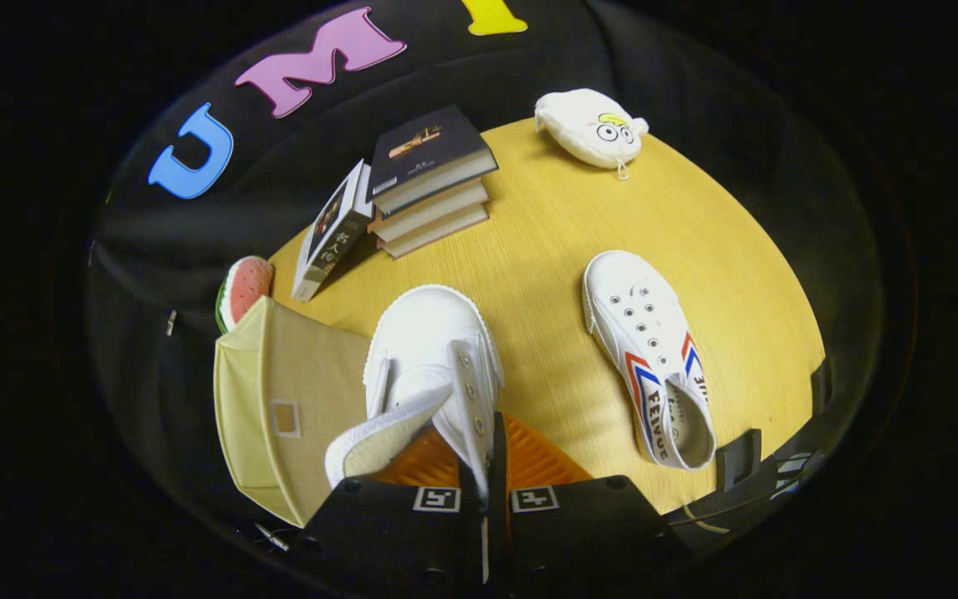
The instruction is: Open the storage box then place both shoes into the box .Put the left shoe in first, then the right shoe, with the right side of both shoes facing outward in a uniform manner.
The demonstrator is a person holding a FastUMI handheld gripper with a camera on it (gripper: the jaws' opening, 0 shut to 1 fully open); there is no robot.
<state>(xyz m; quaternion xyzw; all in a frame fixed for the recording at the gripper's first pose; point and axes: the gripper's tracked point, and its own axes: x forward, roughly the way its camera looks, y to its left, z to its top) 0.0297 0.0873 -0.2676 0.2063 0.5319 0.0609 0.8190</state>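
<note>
Clearly the jaws [486, 474] are closed on a white canvas shoe [433, 366], pinching the eyelet side of its upper between both fingers; its toe points away from them, its tongue flops loose toward the storage box, and it seems lifted off the yellow bench [545, 249]. Just beside the jaws, on the tongue side, stands the pale yellow fabric storage box [279, 399], touching or nearly touching the held shoe. On the other side a wide strip of bare bench separates the jaws from the second white shoe [649, 358], which lies flat, laceless, with red and blue chevrons and the word FEIYUE on its side; the bench edge curves close behind its heel. Beyond the jaws sits a stack of books [429, 179] with another book [331, 231] leaning against it, its cover writing too small to read. A watermelon-slice toy [242, 287] peeks past the box, and a white pouch [589, 126] with cartoon eyes rests near the far bench edge.
</note>
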